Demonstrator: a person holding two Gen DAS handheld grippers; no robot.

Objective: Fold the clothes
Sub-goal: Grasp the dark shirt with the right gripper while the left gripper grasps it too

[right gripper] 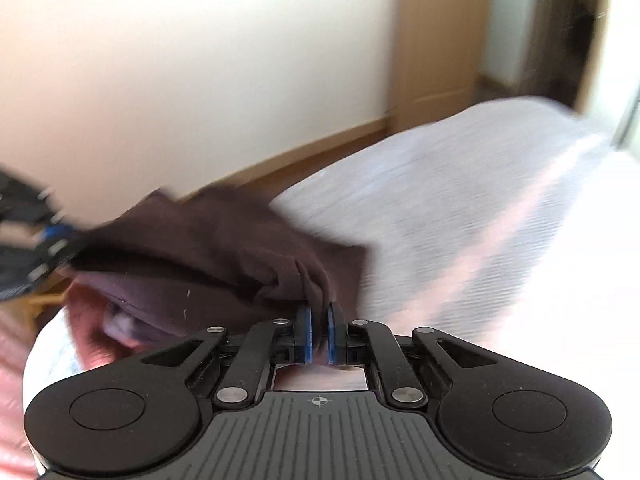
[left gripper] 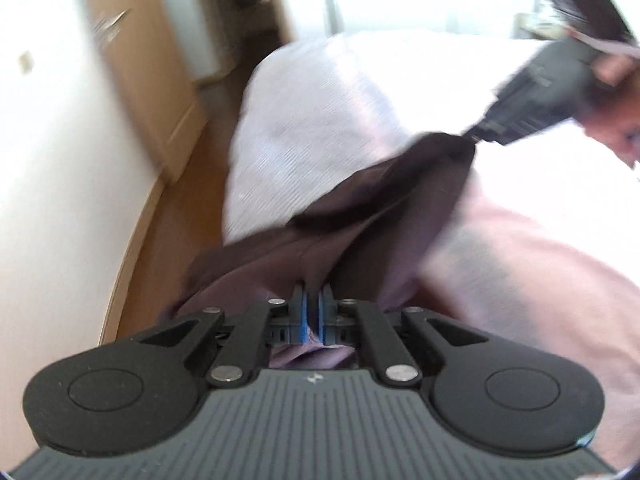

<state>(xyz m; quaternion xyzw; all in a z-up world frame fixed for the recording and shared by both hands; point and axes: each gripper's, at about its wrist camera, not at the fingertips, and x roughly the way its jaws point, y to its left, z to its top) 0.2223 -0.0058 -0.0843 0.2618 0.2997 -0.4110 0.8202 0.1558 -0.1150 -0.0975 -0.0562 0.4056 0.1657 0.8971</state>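
Left wrist view shows a dark brown garment stretched above the bed near its left edge, between both tools. The left gripper has its fingers closed on one end; the right gripper pinches a bunched corner. Both views are blurred.

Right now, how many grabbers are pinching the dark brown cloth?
2. The left gripper pinches one end of the dark brown garment; the right gripper pinches the other end, over the bed.
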